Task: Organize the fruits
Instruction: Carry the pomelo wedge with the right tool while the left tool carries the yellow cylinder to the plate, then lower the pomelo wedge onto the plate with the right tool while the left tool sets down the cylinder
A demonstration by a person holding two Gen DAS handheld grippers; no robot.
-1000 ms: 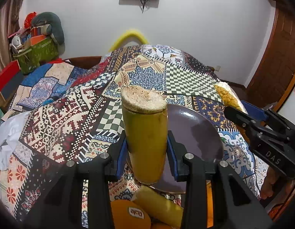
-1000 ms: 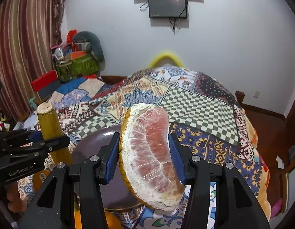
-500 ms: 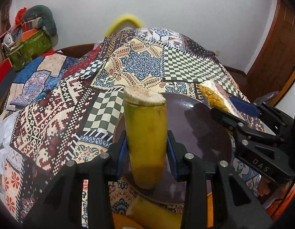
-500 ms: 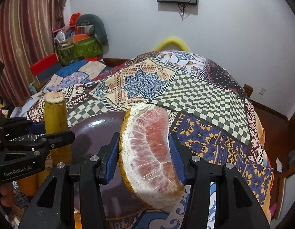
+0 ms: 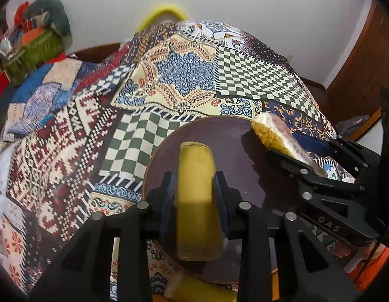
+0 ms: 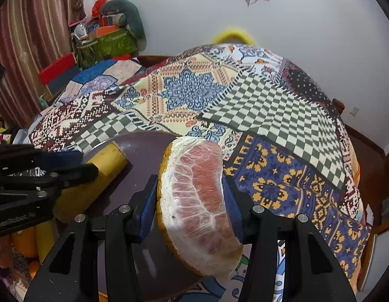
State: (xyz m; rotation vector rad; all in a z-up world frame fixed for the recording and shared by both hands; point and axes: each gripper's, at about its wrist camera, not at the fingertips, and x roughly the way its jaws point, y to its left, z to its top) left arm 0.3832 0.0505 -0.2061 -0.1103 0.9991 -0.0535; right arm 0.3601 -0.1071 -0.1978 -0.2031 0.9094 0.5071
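Note:
My left gripper (image 5: 194, 180) holds a yellow cylindrical fruit piece (image 5: 197, 173) between its blue pads, and its jaws are closing on it. The piece leans low over the dark purple plate (image 5: 244, 156); whether it touches the plate I cannot tell. My right gripper (image 6: 190, 193) is shut on a pink pomelo wedge (image 6: 199, 201) with yellow rind, above the right part of the plate (image 6: 144, 151). In the right wrist view the left gripper (image 6: 78, 163) and the yellow piece (image 6: 106, 161) show at the left. In the left wrist view the wedge (image 5: 272, 133) and the right gripper (image 5: 295, 148) come in from the right.
The plate lies on a patchwork quilt (image 6: 257, 95) that covers a bed. Near the plate's front edge lie an orange fruit (image 6: 26, 241) and another yellow piece (image 5: 199, 289). A green bag with clutter (image 6: 111, 42) stands at the far left by the wall.
Both grippers have tipped down and sunk toward the plate. The yellow piece, upright before, now leans away over the plate. The wedge has come in over the plate's right edge.

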